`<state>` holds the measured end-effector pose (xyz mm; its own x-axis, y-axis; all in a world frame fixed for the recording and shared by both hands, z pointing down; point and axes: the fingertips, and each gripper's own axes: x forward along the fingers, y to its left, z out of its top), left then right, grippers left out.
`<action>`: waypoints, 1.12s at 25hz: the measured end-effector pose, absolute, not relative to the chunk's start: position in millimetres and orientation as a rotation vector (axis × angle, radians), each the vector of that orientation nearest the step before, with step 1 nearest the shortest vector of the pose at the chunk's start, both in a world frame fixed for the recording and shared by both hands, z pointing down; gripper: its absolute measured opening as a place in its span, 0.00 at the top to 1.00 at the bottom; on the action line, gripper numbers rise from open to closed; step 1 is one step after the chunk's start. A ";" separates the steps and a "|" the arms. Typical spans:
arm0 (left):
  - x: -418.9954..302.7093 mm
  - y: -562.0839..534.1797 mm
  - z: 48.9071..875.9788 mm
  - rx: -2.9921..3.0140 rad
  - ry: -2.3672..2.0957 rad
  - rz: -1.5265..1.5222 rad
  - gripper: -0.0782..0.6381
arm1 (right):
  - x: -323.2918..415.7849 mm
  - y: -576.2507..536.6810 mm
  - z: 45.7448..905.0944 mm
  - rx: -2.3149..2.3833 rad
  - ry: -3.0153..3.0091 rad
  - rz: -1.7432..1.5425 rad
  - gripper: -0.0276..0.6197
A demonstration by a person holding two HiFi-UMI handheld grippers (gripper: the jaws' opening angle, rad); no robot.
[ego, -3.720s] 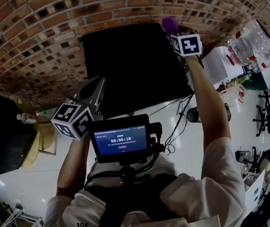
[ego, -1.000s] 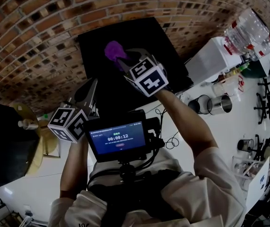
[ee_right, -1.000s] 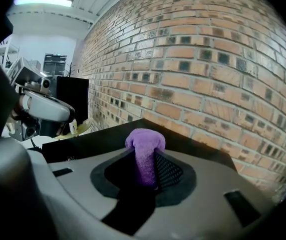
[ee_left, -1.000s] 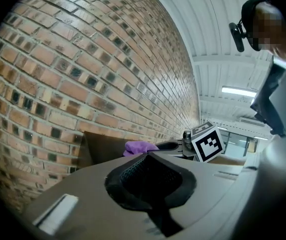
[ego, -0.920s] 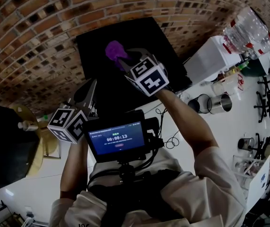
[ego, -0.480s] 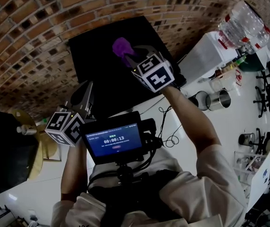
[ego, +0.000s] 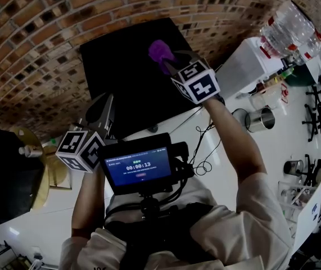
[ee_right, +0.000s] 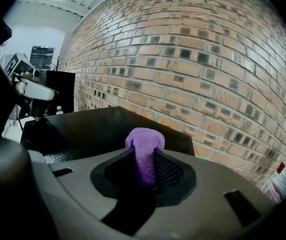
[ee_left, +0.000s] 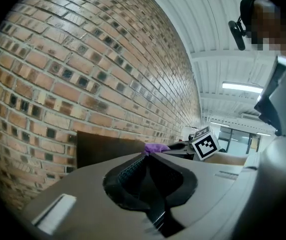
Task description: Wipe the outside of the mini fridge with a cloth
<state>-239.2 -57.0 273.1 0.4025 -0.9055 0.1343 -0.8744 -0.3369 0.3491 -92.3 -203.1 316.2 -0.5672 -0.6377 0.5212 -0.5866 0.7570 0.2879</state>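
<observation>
Head view: brick wall (ego: 36, 32) runs across the whole back, and below it there's a glossy white surface (ego: 227, 173) w/ loose black cables (ego: 204, 161) trailing over it. Off to the right are a couple of metal tins (ego: 260, 118) and a white box (ego: 243, 67) w/ big clear water bottles (ego: 289, 30) on top. A small monitor (ego: 140, 166) sits on the person's chest rig. The mini fridge (ego: 121, 66) is a plain black box, flat top, pushed right up against the bricks. In the right gripper view its top looks smooth and dark w/ a faint sheen. Right gripper (ego: 168, 62) is out over the fridge top, jaws clamped on a purple cloth (ego: 160, 50). The cloth is bunched into a fuzzy wad that pokes out past the tips. In the left gripper view the wad sits right at top-edge level, but tbh I can't tell if it's actually pressing on the surface. Left gripper (ego: 107, 99) hangs by the fridge's front left corner, well apart from the cloth. Its jaws look basically together, though they've just been opening a hair, and there's nothing between them.
</observation>
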 end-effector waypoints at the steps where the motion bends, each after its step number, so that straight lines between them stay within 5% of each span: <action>1: -233.7 -56.7 272.1 2.301 -1.535 -0.115 0.86 | -85.5 -203.9 315.0 0.920 -2.333 -0.109 0.79; 28: -163.8 -76.3 260.8 2.245 -1.647 -0.130 0.86 | 17.8 -247.8 311.3 0.955 -2.323 -0.031 0.79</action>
